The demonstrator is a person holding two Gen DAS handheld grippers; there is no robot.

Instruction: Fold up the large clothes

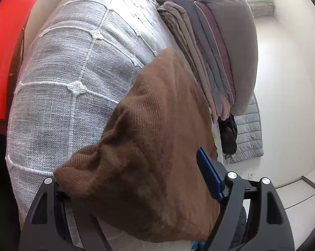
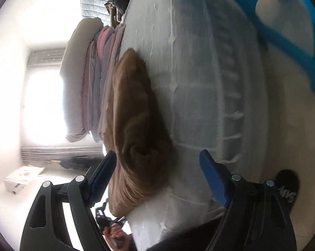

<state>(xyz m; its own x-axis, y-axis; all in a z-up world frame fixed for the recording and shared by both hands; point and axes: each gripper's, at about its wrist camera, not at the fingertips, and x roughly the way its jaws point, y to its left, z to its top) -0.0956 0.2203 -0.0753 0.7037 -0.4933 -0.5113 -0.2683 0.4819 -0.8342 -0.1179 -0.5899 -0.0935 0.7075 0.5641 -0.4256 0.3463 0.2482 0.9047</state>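
A brown knit garment (image 1: 153, 146) lies bunched on the grey bedspread (image 1: 73, 62), close to its edge. My left gripper (image 1: 130, 167) stands wide around its near end. The right blue pad (image 1: 209, 177) shows beside the cloth; the left finger is hidden under a fold. In the blurred right wrist view the same garment (image 2: 136, 125) lies on the bedspread (image 2: 199, 83). My right gripper (image 2: 158, 153) is open, with both blue pads clear of the cloth. A hand (image 2: 115, 234) holding the other gripper shows at the bottom.
A stack of folded grey, pink and mauve clothes (image 1: 220, 52) sits right behind the brown garment, also visible from the right wrist (image 2: 90, 79). A quilted grey jacket (image 1: 249, 133) and a dark garment (image 1: 228, 136) hang beyond. There is also a blue plastic frame (image 2: 283, 31) and a black slipper (image 2: 287, 188).
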